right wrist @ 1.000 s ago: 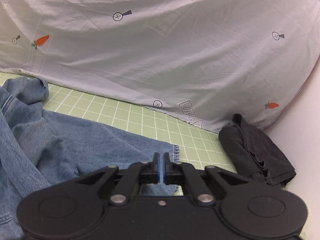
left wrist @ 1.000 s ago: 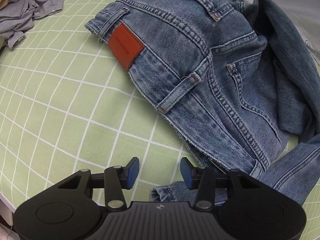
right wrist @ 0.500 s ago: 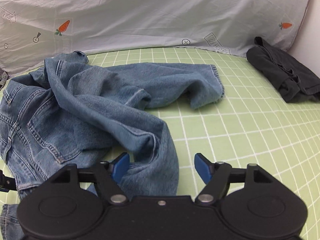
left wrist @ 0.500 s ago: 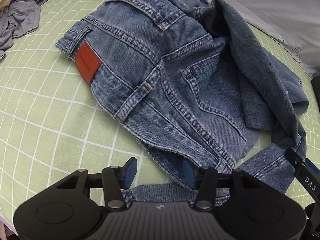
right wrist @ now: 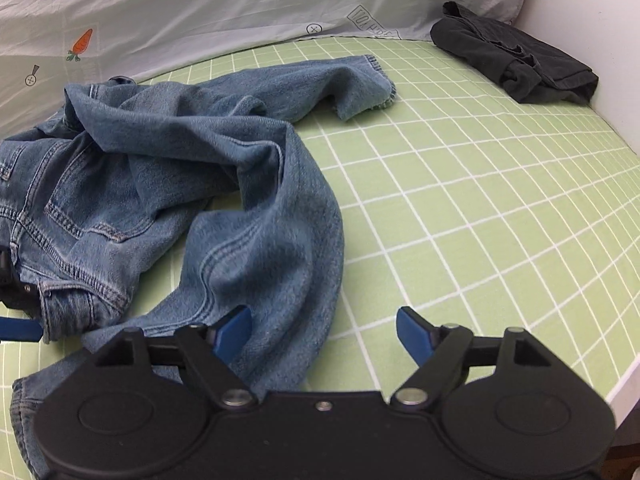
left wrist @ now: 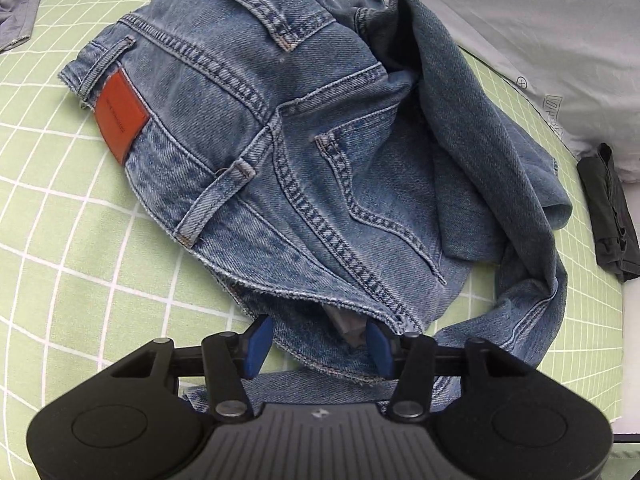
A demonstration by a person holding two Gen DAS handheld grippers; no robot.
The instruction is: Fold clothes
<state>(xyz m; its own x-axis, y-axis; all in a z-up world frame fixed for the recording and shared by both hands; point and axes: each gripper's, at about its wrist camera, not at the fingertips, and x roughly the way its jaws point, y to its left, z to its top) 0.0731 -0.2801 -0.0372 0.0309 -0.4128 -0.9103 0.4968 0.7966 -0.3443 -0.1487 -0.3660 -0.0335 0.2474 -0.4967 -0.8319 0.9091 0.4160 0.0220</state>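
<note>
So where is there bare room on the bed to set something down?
Free: the green sheet between the jeans and the dark garment, and left of the waistband patch. Crowded: around the jeans, with both grippers at them.

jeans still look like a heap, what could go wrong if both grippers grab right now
1. The left gripper straddles the waistband edge of the jeans, where layers gape; it may pinch only one layer, leaving the waist crooked.
2. The right gripper, its jaws opening, has only the edge of a twisted leg between its fingers; a grab there might lock in the twist.
3. The other leg lies crumpled toward the grey sheet and could drag along.
</note>
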